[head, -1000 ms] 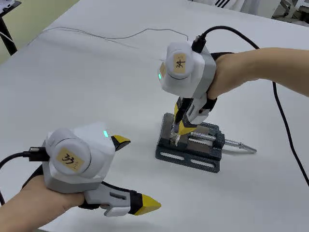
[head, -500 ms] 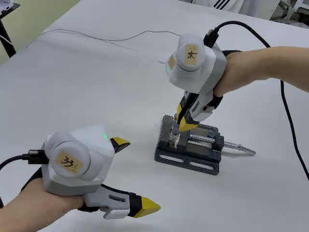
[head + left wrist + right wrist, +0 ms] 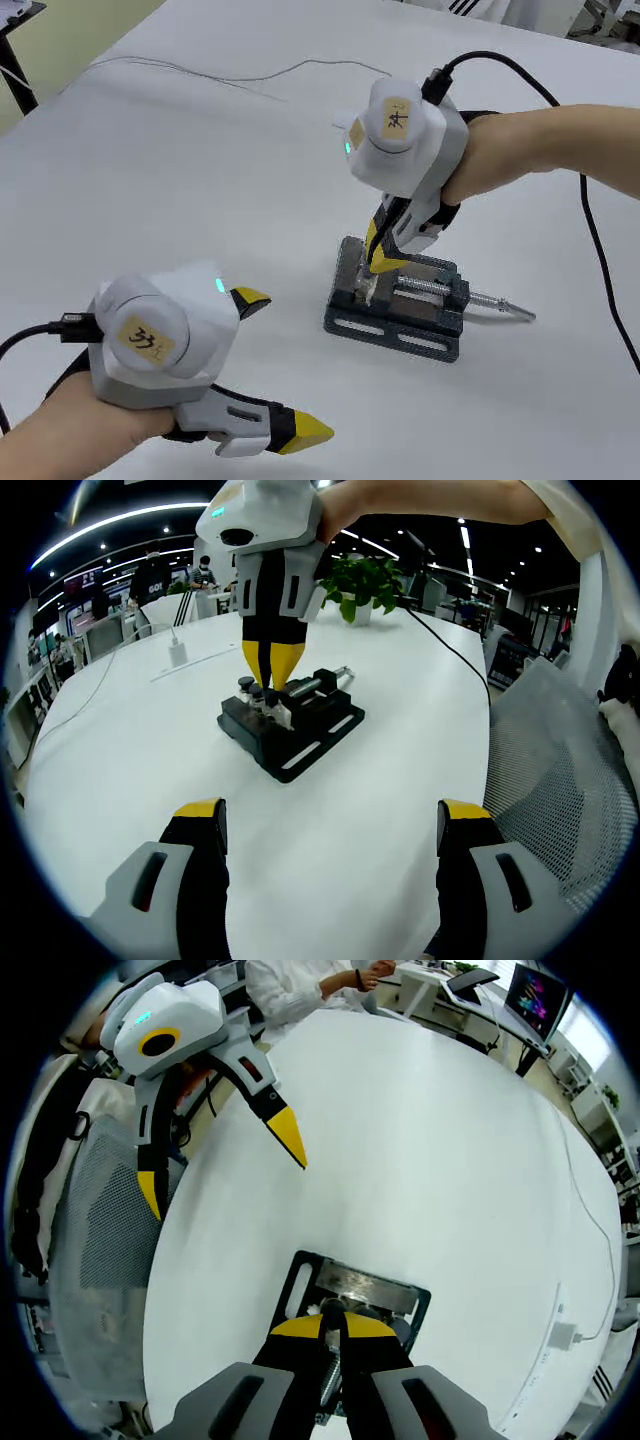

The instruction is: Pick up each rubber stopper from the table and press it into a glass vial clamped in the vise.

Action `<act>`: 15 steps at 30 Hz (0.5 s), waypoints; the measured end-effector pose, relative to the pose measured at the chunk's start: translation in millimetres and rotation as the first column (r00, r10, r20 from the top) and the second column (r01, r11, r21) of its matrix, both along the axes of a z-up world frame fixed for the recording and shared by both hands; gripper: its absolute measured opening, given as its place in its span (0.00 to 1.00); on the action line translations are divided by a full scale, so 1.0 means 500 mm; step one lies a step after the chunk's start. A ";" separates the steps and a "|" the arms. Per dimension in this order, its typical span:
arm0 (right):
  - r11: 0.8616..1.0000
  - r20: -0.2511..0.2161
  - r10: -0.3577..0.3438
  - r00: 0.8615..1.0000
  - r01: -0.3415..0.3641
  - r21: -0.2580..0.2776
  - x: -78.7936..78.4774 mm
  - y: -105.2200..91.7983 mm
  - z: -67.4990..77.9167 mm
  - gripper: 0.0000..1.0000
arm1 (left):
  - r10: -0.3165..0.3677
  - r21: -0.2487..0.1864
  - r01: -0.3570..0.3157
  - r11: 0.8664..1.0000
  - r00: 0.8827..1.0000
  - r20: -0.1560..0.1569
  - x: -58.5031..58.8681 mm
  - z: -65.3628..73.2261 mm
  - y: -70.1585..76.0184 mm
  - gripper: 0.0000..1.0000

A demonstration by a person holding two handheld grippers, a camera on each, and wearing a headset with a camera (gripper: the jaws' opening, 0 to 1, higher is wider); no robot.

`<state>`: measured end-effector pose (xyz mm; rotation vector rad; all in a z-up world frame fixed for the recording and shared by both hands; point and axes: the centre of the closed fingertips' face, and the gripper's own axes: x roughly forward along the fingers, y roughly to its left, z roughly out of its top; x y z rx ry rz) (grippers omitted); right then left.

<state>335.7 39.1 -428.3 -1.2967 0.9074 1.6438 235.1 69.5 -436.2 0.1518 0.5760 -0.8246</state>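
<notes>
White table point(image 3: 200, 180) — vise point(image 3: 400, 325) clamps dark-topped glass vials point(image 3: 262, 695)

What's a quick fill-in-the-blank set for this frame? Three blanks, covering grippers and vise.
1. The left hand-held gripper hovers over the table with its jaws ___.
2. The right hand-held gripper points down with its jaws ___.
3. Directly under the right hand-held gripper's tips sits the black ___, holding glass vials.
Missing words: open; shut; vise.
</notes>
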 end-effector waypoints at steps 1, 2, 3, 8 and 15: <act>1.000 0.000 0.000 1.000 0.000 -0.001 -0.001 -0.001 0.000 0.01 | 0.001 -0.001 -0.001 1.000 1.000 -0.002 0.000 -0.001 0.000 0.85; 1.000 -0.001 0.000 1.000 0.000 0.000 -0.001 -0.001 0.001 0.01 | 0.000 -0.001 0.000 1.000 1.000 -0.002 0.000 -0.001 0.000 0.85; 1.000 -0.003 -0.003 1.000 0.003 -0.001 -0.002 -0.001 0.001 0.01 | 0.000 -0.002 0.000 1.000 1.000 -0.002 0.000 -0.001 0.000 0.85; 1.000 0.004 0.004 1.000 -0.004 -0.005 -0.004 0.000 -0.001 0.02 | 0.000 -0.004 0.000 1.000 1.000 -0.007 0.002 -0.004 -0.003 0.85; 1.000 0.020 0.005 1.000 -0.004 -0.016 -0.002 -0.001 -0.002 0.00 | 0.000 -0.010 0.000 1.000 1.000 -0.008 0.006 -0.005 -0.006 0.85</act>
